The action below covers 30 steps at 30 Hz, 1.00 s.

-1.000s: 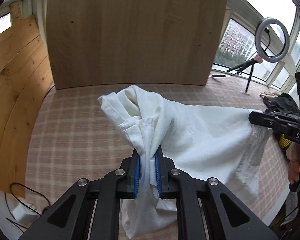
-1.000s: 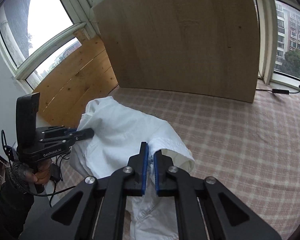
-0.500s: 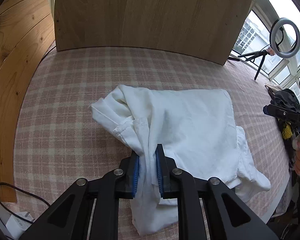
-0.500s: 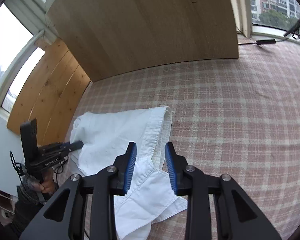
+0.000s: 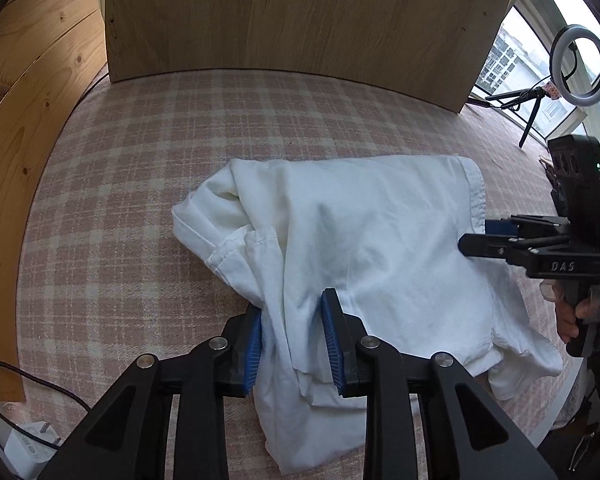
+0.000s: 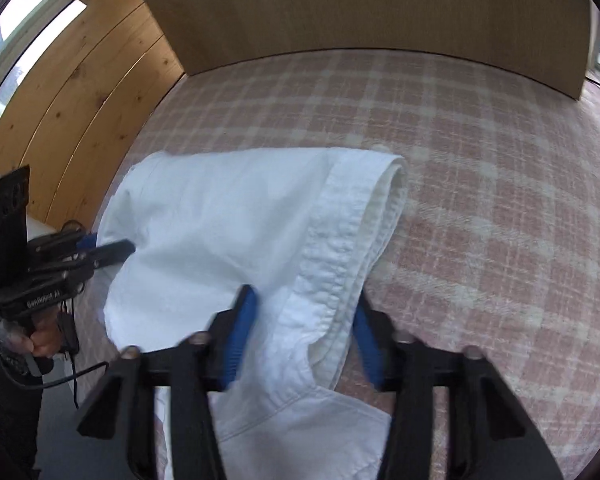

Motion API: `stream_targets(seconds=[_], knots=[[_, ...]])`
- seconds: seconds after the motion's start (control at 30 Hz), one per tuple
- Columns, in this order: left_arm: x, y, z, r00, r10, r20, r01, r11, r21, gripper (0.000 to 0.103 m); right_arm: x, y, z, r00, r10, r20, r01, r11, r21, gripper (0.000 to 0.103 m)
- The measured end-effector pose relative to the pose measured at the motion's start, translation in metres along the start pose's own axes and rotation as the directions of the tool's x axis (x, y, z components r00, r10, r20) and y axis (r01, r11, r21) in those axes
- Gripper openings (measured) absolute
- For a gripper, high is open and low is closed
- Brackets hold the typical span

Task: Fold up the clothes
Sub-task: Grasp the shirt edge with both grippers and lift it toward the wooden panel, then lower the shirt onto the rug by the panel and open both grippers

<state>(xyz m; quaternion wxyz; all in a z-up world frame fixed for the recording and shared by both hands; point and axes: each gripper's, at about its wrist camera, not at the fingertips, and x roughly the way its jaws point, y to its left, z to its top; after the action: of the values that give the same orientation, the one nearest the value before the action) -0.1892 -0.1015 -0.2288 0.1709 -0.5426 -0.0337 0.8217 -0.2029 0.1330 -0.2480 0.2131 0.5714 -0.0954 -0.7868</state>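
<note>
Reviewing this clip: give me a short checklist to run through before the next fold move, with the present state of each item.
1. Left gripper released: ok, jaws apart, though cloth sits loosely between them.
2. Right gripper released: ok, jaws wide open, straddling the hem.
3. White garment resting on the checked tablecloth: ok.
4. Fold lying flat: not ok, left side is bunched and wrinkled.
5. Garment fully on the table: cannot tell, a corner lies near the right edge.
6. Space ahead for the next fold: ok.

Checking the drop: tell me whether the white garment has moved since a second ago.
Yes. The white garment went down: it hung bunched before the wooden board, now it lies flat on the checked cloth.
</note>
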Motion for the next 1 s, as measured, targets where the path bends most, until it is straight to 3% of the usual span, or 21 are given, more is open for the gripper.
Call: stream_targets(seconds=[0.07,0.23,0.37,0.57,0.67,0.73,0.87,1.0], knots=[[-0.004,0.000,-0.001,1.000,-0.002,0.023,0.002,1.000,-0.012,0.018,0.002,0.005,-0.002,1.000,0.030,-0.007,-0.030,0.999,-0.021,0.015],[-0.029,0.013,0.008,0.997,-0.008,0.080,0.011,0.999,-0.042,0.014,-0.031,0.029,0.019,0.991,0.122,0.063,-0.119,0.992,-0.039,0.014],[-0.047,0.036,0.031,0.991,0.057,0.123,-0.052,0.998,-0.037,0.014,-0.041,0.058,0.050,0.979,0.163,0.121,-0.152,0.984,-0.097,0.014],[-0.036,0.079,0.071,0.981,0.155,0.120,-0.150,0.988,-0.045,0.015,0.003,0.076,0.094,0.981,0.145,0.126,-0.132,0.985,-0.109,0.014],[-0.010,0.099,0.078,0.971,0.234,0.046,-0.232,0.972,-0.046,0.031,0.035,0.064,0.102,0.998,0.042,0.051,-0.038,0.996,-0.081,0.015],[0.003,0.109,0.078,0.957,0.289,0.001,-0.288,0.956,-0.052,0.032,0.054,0.054,0.105,0.999,-0.028,-0.018,0.027,0.998,-0.055,0.025],[-0.025,0.112,0.075,0.933,0.353,0.071,-0.349,0.935,-0.057,0.030,0.043,0.057,0.107,1.000,-0.024,0.018,0.026,0.996,-0.090,0.029],[-0.041,0.097,0.086,0.941,0.308,0.141,-0.309,0.951,-0.015,0.031,0.037,0.075,0.118,0.996,-0.026,0.090,0.040,0.987,-0.156,0.029]])
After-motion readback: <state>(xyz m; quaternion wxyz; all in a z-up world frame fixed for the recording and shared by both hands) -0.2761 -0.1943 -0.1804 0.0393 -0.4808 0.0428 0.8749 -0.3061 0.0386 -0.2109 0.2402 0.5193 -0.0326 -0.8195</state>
